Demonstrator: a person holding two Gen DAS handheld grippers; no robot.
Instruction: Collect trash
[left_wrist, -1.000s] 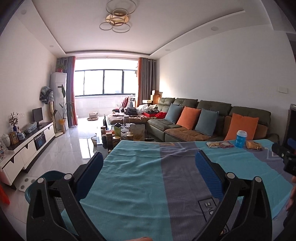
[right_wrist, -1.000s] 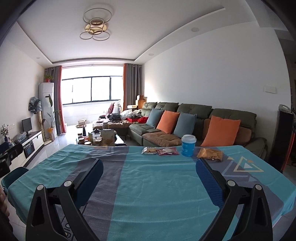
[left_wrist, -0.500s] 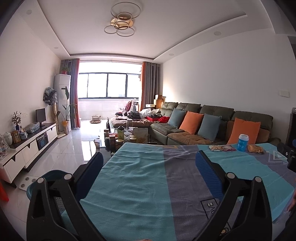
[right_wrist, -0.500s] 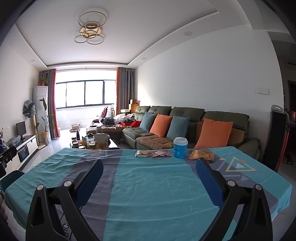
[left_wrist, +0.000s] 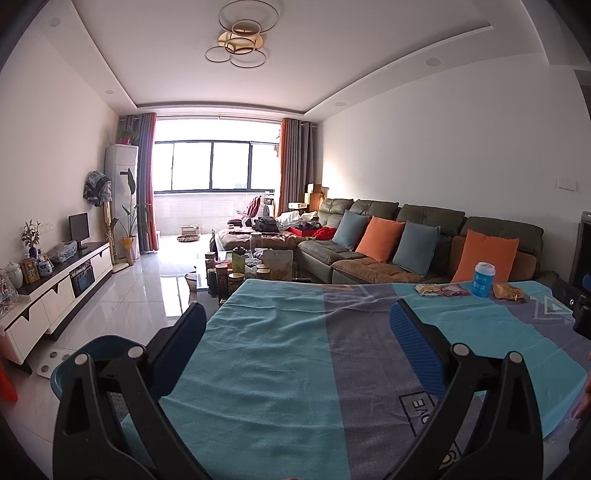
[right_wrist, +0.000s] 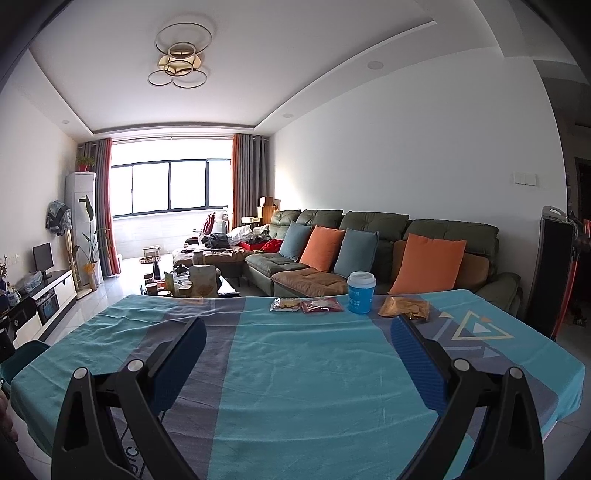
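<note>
On the far edge of the table with the teal and grey cloth (right_wrist: 314, 369) stand a blue paper cup with a white lid (right_wrist: 361, 292), a clear snack wrapper (right_wrist: 285, 304), a red wrapper (right_wrist: 321, 305) and an orange-brown wrapper (right_wrist: 405, 307). In the left wrist view the cup (left_wrist: 483, 279) and wrappers (left_wrist: 439, 290) lie far right. My left gripper (left_wrist: 297, 325) is open and empty above the table's near left part. My right gripper (right_wrist: 297, 326) is open and empty, well short of the trash.
A teal bin (left_wrist: 92, 354) stands on the floor left of the table; it also shows in the right wrist view (right_wrist: 22, 354). Beyond the table are a green sofa with cushions (right_wrist: 369, 247), a cluttered coffee table (left_wrist: 251, 266) and a white TV cabinet (left_wrist: 55, 295).
Both grippers have tilted upward a little, so the table and trash sit lower in both views. Both jaws stay open and empty.
</note>
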